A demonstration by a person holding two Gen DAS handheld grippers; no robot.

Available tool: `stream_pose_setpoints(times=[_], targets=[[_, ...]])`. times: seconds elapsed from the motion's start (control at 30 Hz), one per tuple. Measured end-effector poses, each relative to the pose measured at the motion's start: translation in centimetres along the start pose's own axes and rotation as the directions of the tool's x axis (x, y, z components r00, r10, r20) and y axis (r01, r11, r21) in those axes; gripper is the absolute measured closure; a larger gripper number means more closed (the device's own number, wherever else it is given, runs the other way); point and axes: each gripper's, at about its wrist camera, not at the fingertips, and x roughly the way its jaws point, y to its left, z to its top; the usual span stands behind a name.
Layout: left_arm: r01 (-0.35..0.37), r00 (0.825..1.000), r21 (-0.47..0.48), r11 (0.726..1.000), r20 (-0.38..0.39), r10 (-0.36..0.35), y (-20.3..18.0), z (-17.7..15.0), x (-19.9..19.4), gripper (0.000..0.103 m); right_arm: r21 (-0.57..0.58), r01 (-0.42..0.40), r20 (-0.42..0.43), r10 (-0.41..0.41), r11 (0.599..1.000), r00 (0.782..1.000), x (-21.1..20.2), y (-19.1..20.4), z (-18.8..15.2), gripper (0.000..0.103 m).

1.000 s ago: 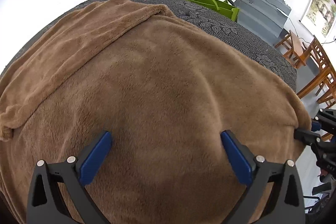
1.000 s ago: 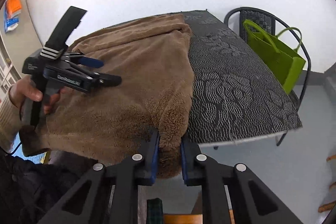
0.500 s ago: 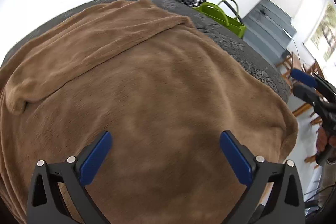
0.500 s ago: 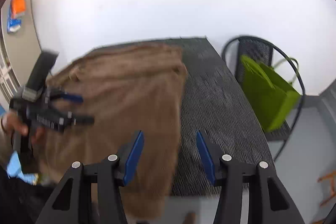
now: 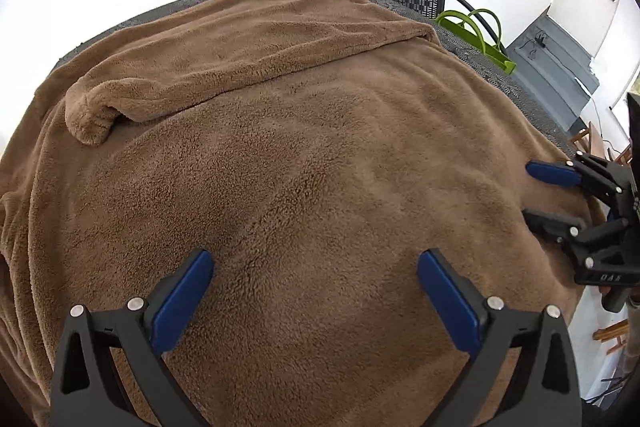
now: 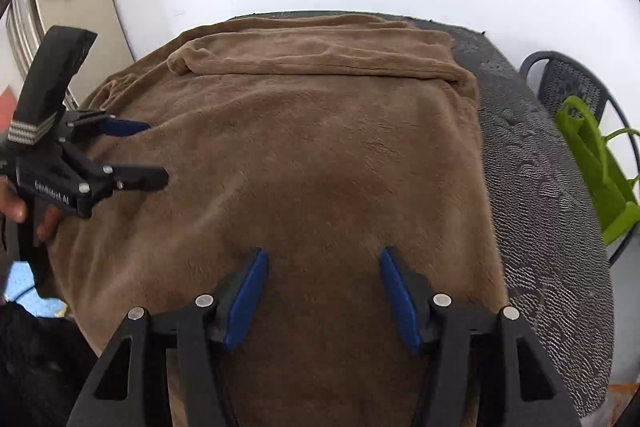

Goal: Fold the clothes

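A brown fleece garment [image 5: 304,163] lies spread over a dark patterned table [image 6: 536,195], with one sleeve folded across its far part [image 6: 320,59]. My left gripper [image 5: 314,267] hovers open above the cloth, nothing between its blue pads. My right gripper [image 6: 322,267] also hangs over the garment [image 6: 320,163]; its jaws are opening and hold nothing. Each gripper shows in the other's view: the right gripper [image 5: 536,191] at the cloth's right edge, the left gripper [image 6: 154,155] at its left edge, held by a hand [image 6: 16,203].
A lime green bag [image 6: 596,163] sits on a dark mesh chair [image 6: 568,83] beyond the table's right side. White wall rises behind the table. Wooden chairs [image 5: 588,139] and a grey floor lie off to the right in the left wrist view.
The right gripper let go of the garment's hanging edge, opened, and moved over the middle of the cloth. The left gripper slid across the garment, staying open.
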Motion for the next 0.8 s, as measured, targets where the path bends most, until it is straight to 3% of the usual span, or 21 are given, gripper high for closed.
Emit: stream_pose_setpoints(times=[0.1,0.2,0.27,0.33,0.43,0.5,0.6,0.73,0.8], targets=[[0.022,1.000,-0.031,0.999,0.002,-0.022,0.6,0.3,-0.4,0.000,0.000,0.033,-0.001,-0.033,0.999,0.999,-0.2,0.1,-0.1,0.038],[0.057,0.998,-0.096,0.994,0.029,-0.055,2.1,0.5,-1.5,0.000,0.019,0.015,-0.029,-0.015,1.000,0.999,-0.9,0.0,1.3,0.038],[0.051,0.997,-0.155,0.987,0.060,-0.042,3.6,0.5,-2.4,0.000,0.007,-0.008,0.022,0.008,1.000,1.000,-2.0,0.5,3.1,0.037],[0.049,0.996,-0.228,0.972,0.082,-0.031,5.5,0.3,-2.9,0.000,-0.010,-0.026,0.074,0.027,1.000,0.997,-2.9,1.3,5.2,0.024],[0.018,0.998,-0.337,0.941,0.069,0.006,8.2,-0.4,-2.5,0.000,-0.037,-0.068,0.109,0.072,0.997,0.991,-2.4,3.2,8.3,0.021],[-0.015,0.998,-0.402,0.915,0.044,0.035,9.7,-0.8,-1.9,0.000,-0.048,-0.094,0.088,0.098,0.994,0.991,-0.2,5.0,10.2,0.021],[0.006,0.997,-0.398,0.917,0.071,0.025,10.0,-1.1,-1.9,0.000,-0.086,-0.134,0.008,0.135,0.987,0.991,3.3,7.4,11.4,0.021],[0.018,0.997,-0.375,0.927,0.070,0.009,9.9,-1.1,-1.8,0.000,-0.108,-0.152,-0.131,0.137,0.983,0.982,7.5,9.2,10.4,0.020],[0.071,0.996,-0.401,0.913,0.081,-0.042,10.8,-0.8,-2.0,0.000,-0.159,-0.121,-0.123,0.102,0.980,0.987,7.9,10.1,9.4,0.016]])
